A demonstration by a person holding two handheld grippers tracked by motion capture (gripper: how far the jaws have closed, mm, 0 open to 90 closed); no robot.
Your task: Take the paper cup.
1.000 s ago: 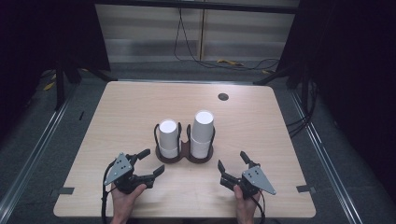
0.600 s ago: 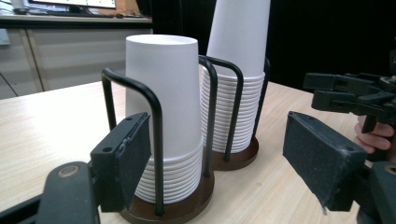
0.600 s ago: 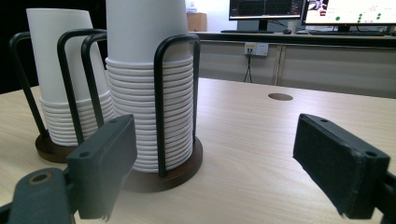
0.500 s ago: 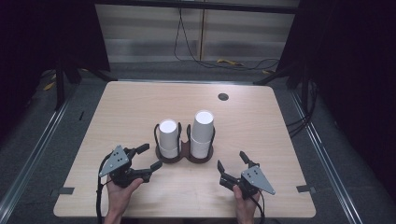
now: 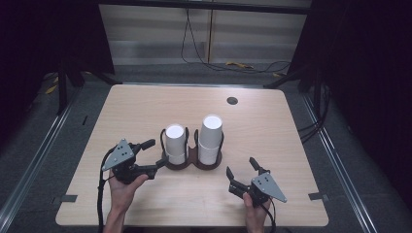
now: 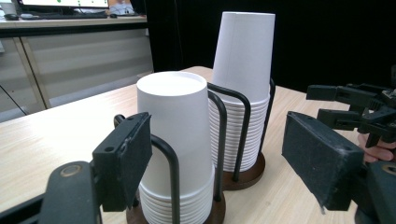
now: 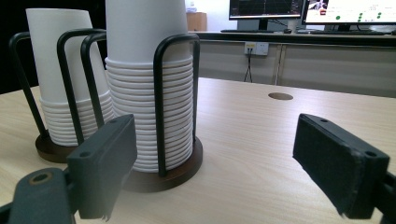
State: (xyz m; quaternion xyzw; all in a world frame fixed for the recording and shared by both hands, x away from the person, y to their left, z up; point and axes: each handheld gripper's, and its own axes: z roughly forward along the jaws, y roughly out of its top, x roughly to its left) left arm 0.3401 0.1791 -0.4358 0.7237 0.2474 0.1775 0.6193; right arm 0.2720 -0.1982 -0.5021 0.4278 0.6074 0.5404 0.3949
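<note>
The left hand-held gripper has lifted and come in toward the shorter cup stack in its holder near the bench's middle, its jaws just narrowing yet apart, the stack between them untouched. This looks like lining up for a grasp. The right hand-held gripper has not moved, jaws wide, near the bench's front edge.

Light wooden table with a round grommet hole, grey floor, metal floor rails, pale cabinets behind, cables on the floor, dark curtains at both sides, lit monitors on a counter.
</note>
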